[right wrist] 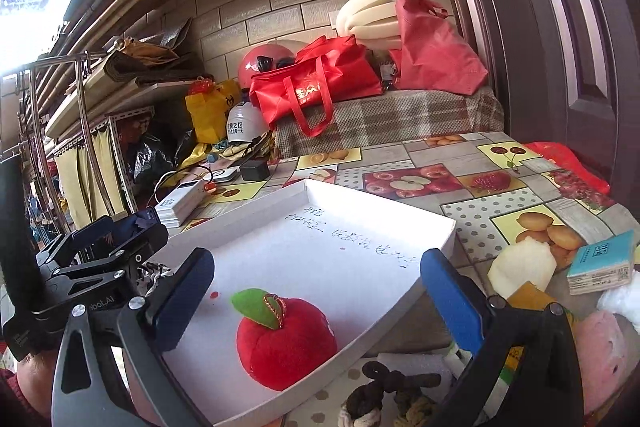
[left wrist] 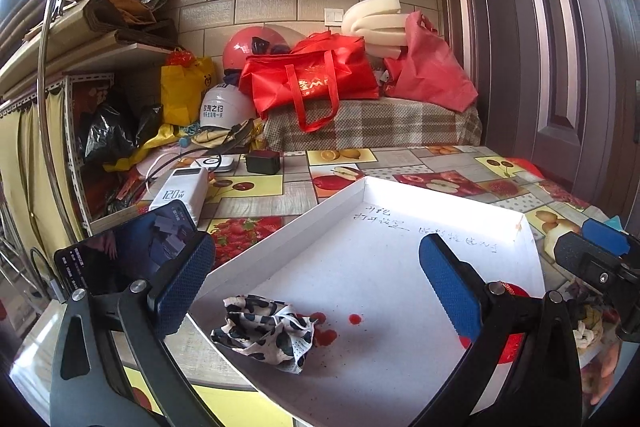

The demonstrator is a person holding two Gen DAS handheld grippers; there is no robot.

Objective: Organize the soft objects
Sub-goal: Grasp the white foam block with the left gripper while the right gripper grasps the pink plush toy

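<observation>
A fruit-patterned surface carries a shallow white tray. In its near right part sits a red plush apple; near left lies a crumpled spotted cloth. The left claw and right claw both gape wide, empty.

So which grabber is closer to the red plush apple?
Right. The right gripper hangs open just above the red plush apple in the white tray. The left gripper sits open farther off, over the spotted cloth.
</observation>
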